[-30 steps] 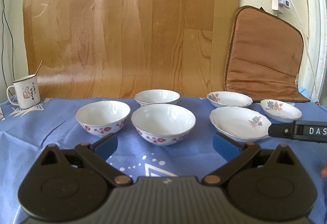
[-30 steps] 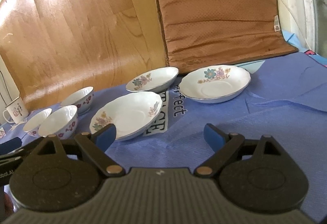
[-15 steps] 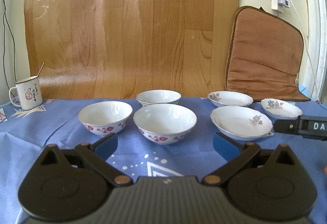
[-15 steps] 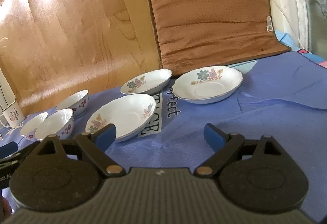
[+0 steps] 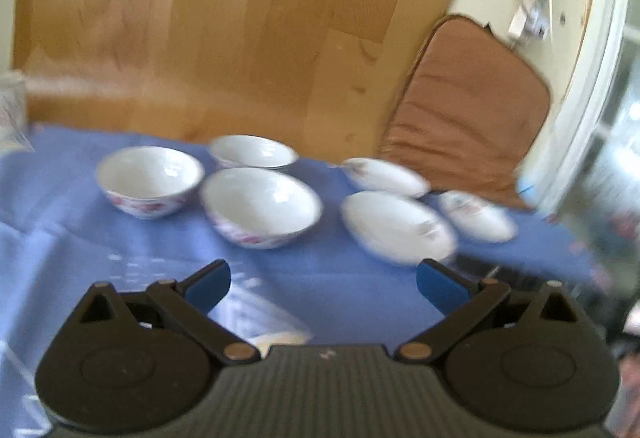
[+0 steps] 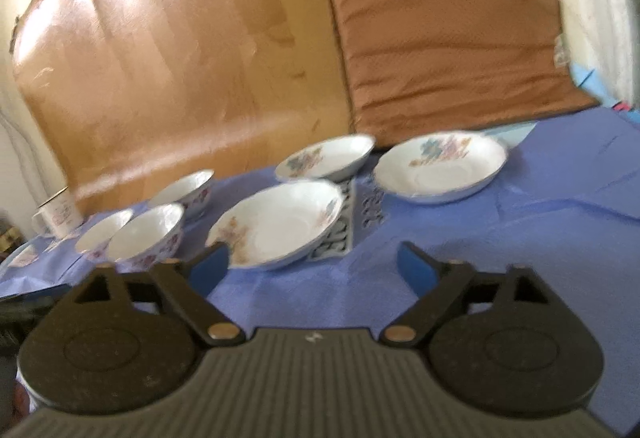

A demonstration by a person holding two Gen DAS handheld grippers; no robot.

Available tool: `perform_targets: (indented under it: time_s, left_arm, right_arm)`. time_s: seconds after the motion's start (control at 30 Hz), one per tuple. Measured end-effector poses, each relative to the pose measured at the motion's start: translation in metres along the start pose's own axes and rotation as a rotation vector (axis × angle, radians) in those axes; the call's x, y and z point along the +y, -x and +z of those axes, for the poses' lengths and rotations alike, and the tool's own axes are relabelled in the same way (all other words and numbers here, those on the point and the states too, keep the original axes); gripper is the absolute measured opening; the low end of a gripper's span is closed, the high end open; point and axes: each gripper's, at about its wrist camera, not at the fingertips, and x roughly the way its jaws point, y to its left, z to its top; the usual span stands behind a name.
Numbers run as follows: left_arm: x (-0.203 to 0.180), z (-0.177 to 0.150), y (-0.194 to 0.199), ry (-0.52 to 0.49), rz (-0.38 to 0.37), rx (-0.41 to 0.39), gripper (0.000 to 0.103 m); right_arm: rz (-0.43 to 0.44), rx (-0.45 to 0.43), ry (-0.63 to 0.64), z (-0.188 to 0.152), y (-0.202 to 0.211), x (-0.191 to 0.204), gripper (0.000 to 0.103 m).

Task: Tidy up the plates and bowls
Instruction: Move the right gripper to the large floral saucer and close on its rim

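The left gripper (image 5: 323, 280) hovers wide open and empty, with the three bowls ahead on the blue cloth (image 5: 340, 290); the nearest bowl (image 5: 261, 207) lies just forward and slightly left of it. The right gripper (image 6: 313, 265), equally spread and empty, faces the three plates, its left finger just beside the nearest plate (image 6: 280, 224), so each hand looks closer to its own group.

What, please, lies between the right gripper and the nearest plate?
In the right wrist view, only bare blue tablecloth lies between the open right gripper and the nearest plate.
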Motion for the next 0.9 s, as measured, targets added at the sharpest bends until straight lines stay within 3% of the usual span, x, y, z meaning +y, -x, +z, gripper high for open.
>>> perform_targets:
  time_s: [0.03, 0.07, 0.13, 0.23, 0.33, 0.5, 0.77, 0.87, 0.9]
  left_arm:
    - [-0.001, 0.009, -0.006, 0.034, -0.024, 0.026, 0.101]
    - [-0.002, 0.017, -0.014, 0.062, -0.034, 0.054, 0.099]
    - [-0.005, 0.030, -0.037, 0.111, -0.063, 0.113, 0.086]
    - [-0.015, 0.036, -0.066, 0.115, -0.051, 0.160, 0.081]
    - [-0.022, 0.034, -0.088, 0.118, -0.018, 0.180, 0.082]
    - [-0.023, 0.033, -0.104, 0.147, 0.034, 0.174, 0.085]
    - [-0.030, 0.027, -0.108, 0.164, -0.008, 0.188, 0.080]
    - [-0.026, 0.028, -0.111, 0.171, -0.002, 0.168, 0.064]
    - [-0.022, 0.029, -0.113, 0.188, -0.005, 0.164, 0.053]
  right_arm:
    - [0.040, 0.027, 0.015, 0.003, -0.001, -0.001, 0.064]
    - [0.072, 0.051, 0.041, 0.008, -0.002, -0.002, 0.059]
    - [0.053, 0.077, 0.092, 0.018, -0.007, -0.004, 0.043]
    - [0.054, 0.117, 0.054, 0.037, -0.023, -0.020, 0.026]
    - [0.108, 0.172, -0.022, 0.048, -0.043, -0.034, 0.025]
    - [0.111, 0.205, 0.000, 0.049, -0.068, -0.028, 0.025]
    - [0.103, 0.209, -0.024, 0.048, -0.080, -0.037, 0.025]
    - [0.090, 0.199, -0.013, 0.050, -0.079, -0.038, 0.025]
    - [0.091, 0.200, -0.014, 0.050, -0.078, -0.039, 0.025]
